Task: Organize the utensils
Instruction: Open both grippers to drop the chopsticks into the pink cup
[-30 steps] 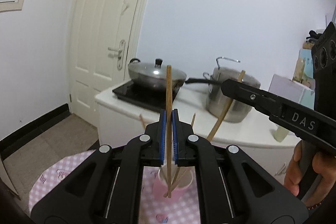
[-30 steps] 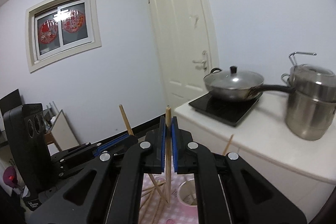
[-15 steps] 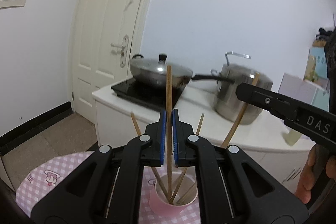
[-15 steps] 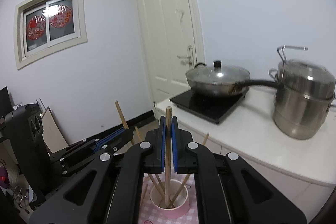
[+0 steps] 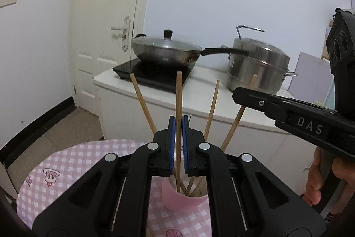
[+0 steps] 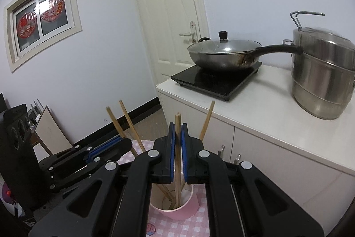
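- Chopsticks, slim round sticks of light brown wood, are the things being sorted: each claw pinches one, and both sticks already dip into the pale pink round cup (image 5: 182, 199) low in the frame.
- Left claw (image 5: 178, 143), black with blue pads, is pressed together on an upright wooden chopstick (image 5: 178, 99) at frame centre; the stick's lower end is inside the cup's mouth.
- Right claw (image 6: 178, 148), built the same, is pressed together on a second upright wooden chopstick (image 6: 177, 123); its lower end also reaches down into the cup (image 6: 175, 210). It enters the left view from the right edge, a hand (image 5: 319, 177) below it.
- Three other chopsticks already lean in the cup, fanned outward to the left and right of the held ones, their tops well apart.
- Judged from this, the sorting is well along: several sticks are stowed, and the two held ones need only letting go. No loose chopsticks show on the pink-and-white checked tabletop (image 5: 66, 168), though much of it is hidden behind the claws.
- Whether the held tips touch the cup's bottom cannot be told for the left stick; the right one appears to reach near it.
- Beyond, a lidded wok (image 5: 166, 52) and a steel steamer pot (image 5: 257, 66) stand on a white kitchen counter, unrelated to the sorting.
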Available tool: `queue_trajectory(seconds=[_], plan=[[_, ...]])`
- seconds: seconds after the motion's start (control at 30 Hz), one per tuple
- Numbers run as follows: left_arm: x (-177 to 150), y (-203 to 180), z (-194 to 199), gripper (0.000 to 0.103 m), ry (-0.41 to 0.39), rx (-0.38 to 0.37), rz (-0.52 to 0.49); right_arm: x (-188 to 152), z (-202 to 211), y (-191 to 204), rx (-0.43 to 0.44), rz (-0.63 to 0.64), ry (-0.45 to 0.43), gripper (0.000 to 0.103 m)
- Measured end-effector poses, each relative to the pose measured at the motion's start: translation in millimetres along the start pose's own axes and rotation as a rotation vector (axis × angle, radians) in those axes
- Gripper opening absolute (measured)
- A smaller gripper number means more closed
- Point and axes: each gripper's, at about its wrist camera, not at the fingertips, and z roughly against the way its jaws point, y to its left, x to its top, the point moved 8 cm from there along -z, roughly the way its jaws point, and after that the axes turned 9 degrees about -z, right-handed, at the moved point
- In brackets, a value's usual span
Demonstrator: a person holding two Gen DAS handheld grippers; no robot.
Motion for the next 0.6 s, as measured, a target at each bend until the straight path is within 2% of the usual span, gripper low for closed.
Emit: queue_trajectory(seconds=[0.2, 0.33, 0.6], plan=[[-8, 3, 1, 0.007, 0.031, -0.019, 0.004, -4, 1, -5, -0.004, -0.027, 0.017, 0.007], [-10, 4, 6, 0.007, 0.043, -0.036, 0.003, -6, 4, -8, -0.018, -0.036, 0.018, 0.031], [-18, 5, 19, 0.007, 0.066, -0.050, -0.014, -13, 12, -13, -0.027, -0.066, 0.026, 0.044]])
